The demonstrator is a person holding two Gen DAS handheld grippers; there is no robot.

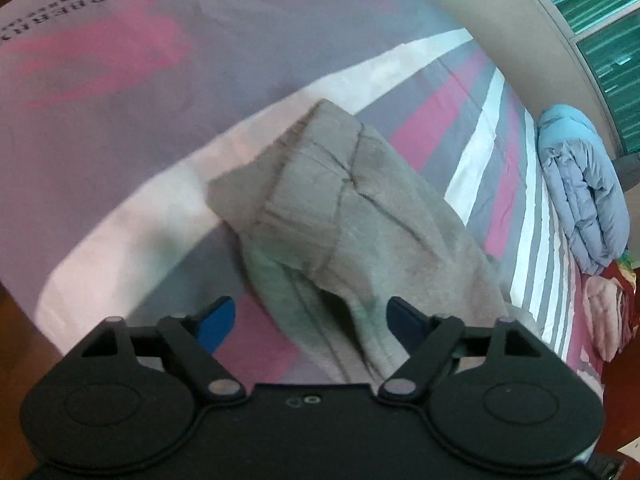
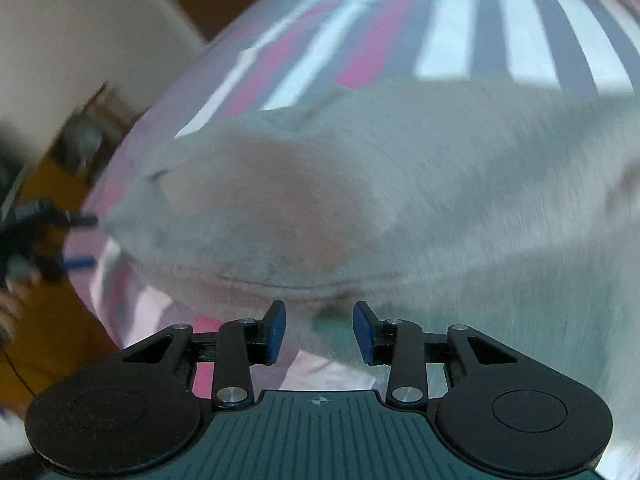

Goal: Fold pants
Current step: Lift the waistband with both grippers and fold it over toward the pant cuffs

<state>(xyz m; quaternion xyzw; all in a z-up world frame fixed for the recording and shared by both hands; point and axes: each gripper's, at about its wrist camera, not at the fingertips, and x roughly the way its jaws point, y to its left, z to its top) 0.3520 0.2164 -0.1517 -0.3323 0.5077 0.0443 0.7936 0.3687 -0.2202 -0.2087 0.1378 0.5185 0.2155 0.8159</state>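
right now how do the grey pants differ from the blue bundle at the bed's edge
The grey pants lie in the middle of the striped bed sheet, spread long and loosely creased; the blue bundle sits at the bed's far edge, rolled into a thick, puffy stack. The pants are dull grey with visible seams; the bundle is pale blue and quilted-looking. Both are soft fabric resting on the bed.

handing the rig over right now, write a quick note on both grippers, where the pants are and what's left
Left gripper: open, holding nothing, blue fingers spread either side of the near end of the grey fleece pants.
Right gripper: open, holding nothing, close in front of a pants edge.
Pants: lying bunched on the pink, grey and white striped bedsheet, already doubled over in part, creases showing.
Nearby: rolled light blue quilt at the bed's far side.
Left: grip the edges, finish and flatten the fold.
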